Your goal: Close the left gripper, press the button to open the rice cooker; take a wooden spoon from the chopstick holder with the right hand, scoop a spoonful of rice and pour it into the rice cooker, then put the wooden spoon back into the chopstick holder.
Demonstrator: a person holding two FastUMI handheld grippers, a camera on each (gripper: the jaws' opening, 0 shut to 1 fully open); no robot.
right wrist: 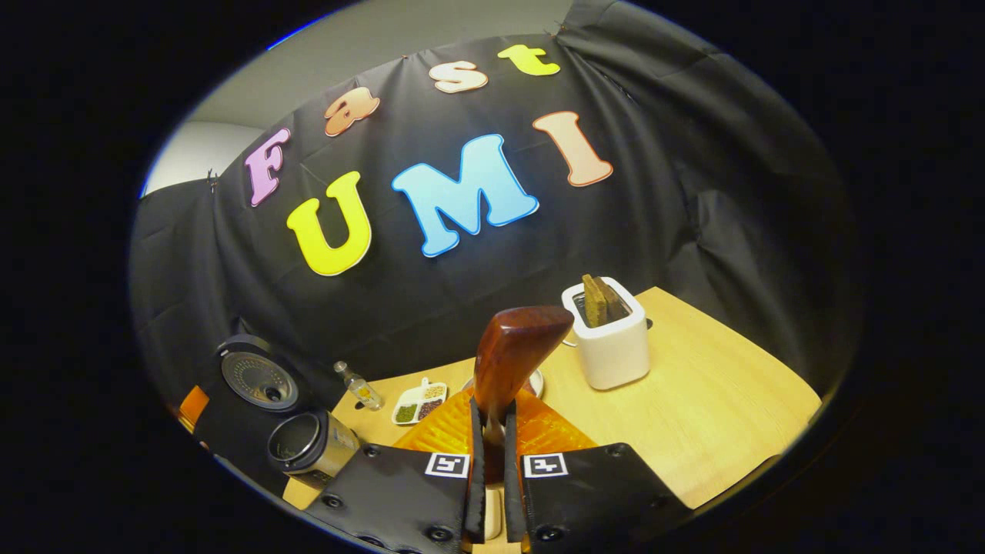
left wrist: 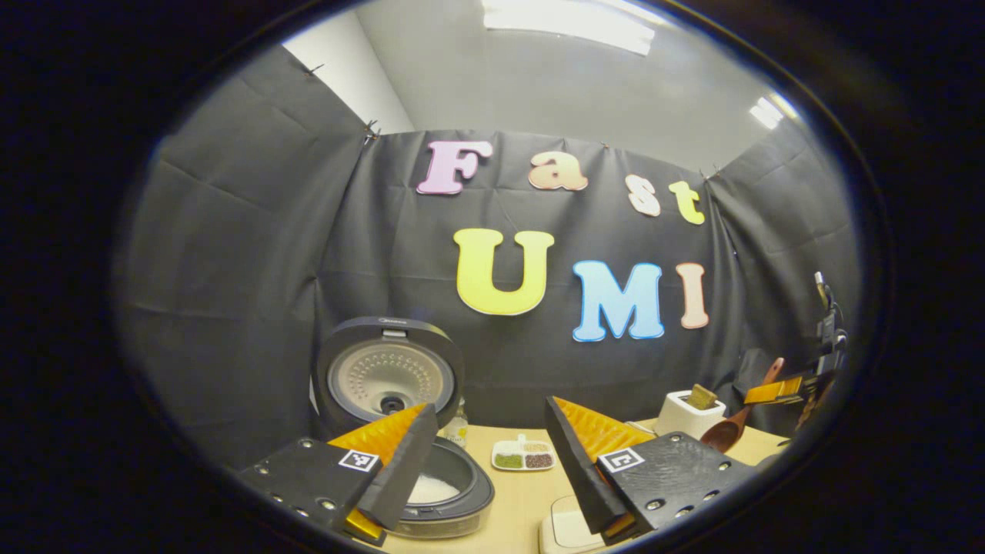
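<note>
left gripper (left wrist: 492,454) agape, right gripper (right wrist: 492,438) clamped

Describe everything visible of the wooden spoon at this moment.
The wooden spoon looks like dark reddish-brown, glossy wood. In the right gripper view its handle is pinched between the shut fingers of the right tool and it rises upright above the table, clear of it. In the left gripper view the spoon hangs tilted, bowl lowest, beside the white container. Whether the bowl holds rice cannot be told.

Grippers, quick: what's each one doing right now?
Left gripper: open, holding nothing.
Right gripper: closed on the wooden spoon.
</note>
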